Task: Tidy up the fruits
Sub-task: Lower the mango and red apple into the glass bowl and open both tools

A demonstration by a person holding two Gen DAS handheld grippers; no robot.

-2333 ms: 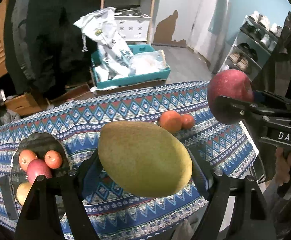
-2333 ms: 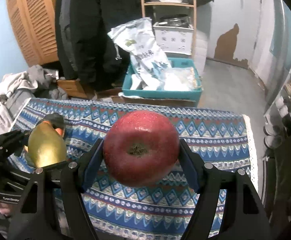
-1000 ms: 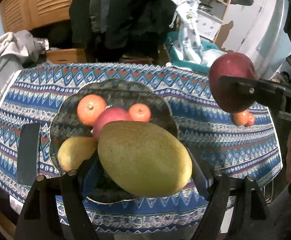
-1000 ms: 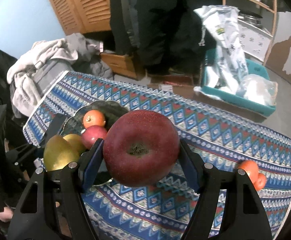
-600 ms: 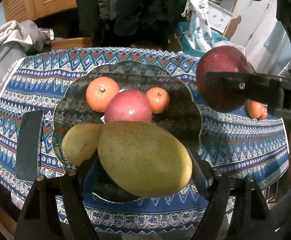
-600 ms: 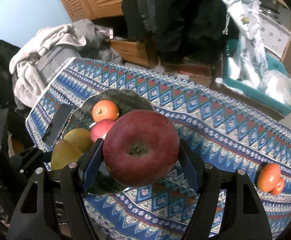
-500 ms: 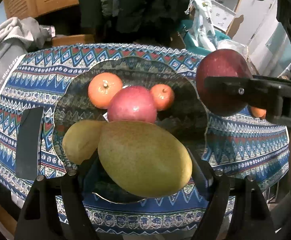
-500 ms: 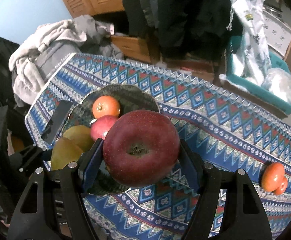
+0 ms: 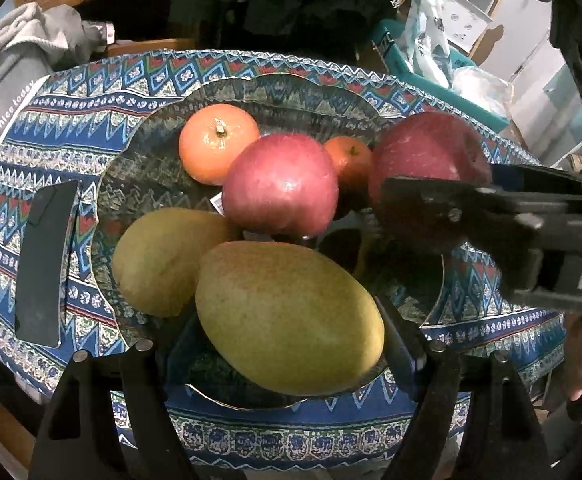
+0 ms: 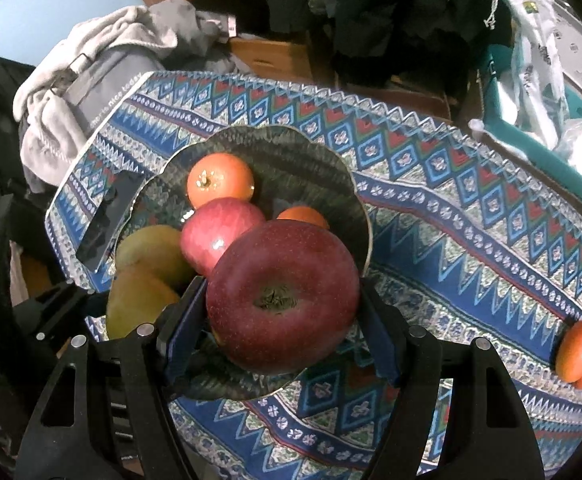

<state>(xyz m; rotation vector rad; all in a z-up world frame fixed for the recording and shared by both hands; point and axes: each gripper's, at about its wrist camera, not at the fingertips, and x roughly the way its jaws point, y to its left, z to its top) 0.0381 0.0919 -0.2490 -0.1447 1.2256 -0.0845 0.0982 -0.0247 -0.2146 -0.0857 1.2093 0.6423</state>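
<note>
Setting: cluttered room with wooden louvred doors, dark clothes hanging, a heap of grey fabric [image 10: 103, 60] at the far left and a teal plastic crate [image 10: 547, 136] holding white bags beyond the table.
Surface: table under a blue, red and white zigzag-patterned cloth [image 10: 471, 216].
Dish: dark scalloped glass plate [image 9: 291, 92] near the cloth's left end, with a flat black rectangular object [image 9: 45, 260] lying just beside its left rim.
Fruit on the dish: a large orange [image 9: 218, 148] at the back, a smaller orange [image 9: 351, 160] to its right, a pinkish-red apple [image 9: 281, 184] in front of them, and a yellow-green mango [image 9: 163, 260] at front left.
Left gripper [image 9: 291, 344]: pointing down over the near edge of the plate, fingers spread wide and clamped on the sides of a large green-yellow mango [image 9: 287, 316], which touches the mango already on the plate.
Right gripper [image 10: 283, 332]: reaching in from the right, angled down over the plate's right half, fingers wide apart and pressed on both sides of a dark red apple [image 10: 283, 296] with its stem dimple facing the camera; whether this apple touches the plate cannot be told.
Spacing: the two grippers are near each other over the plate, the dark red apple just right of the pinkish-red apple.
Elsewhere: two small orange fruits [image 10: 577, 350] touching each other far to the right on the cloth, well apart from the plate.
</note>
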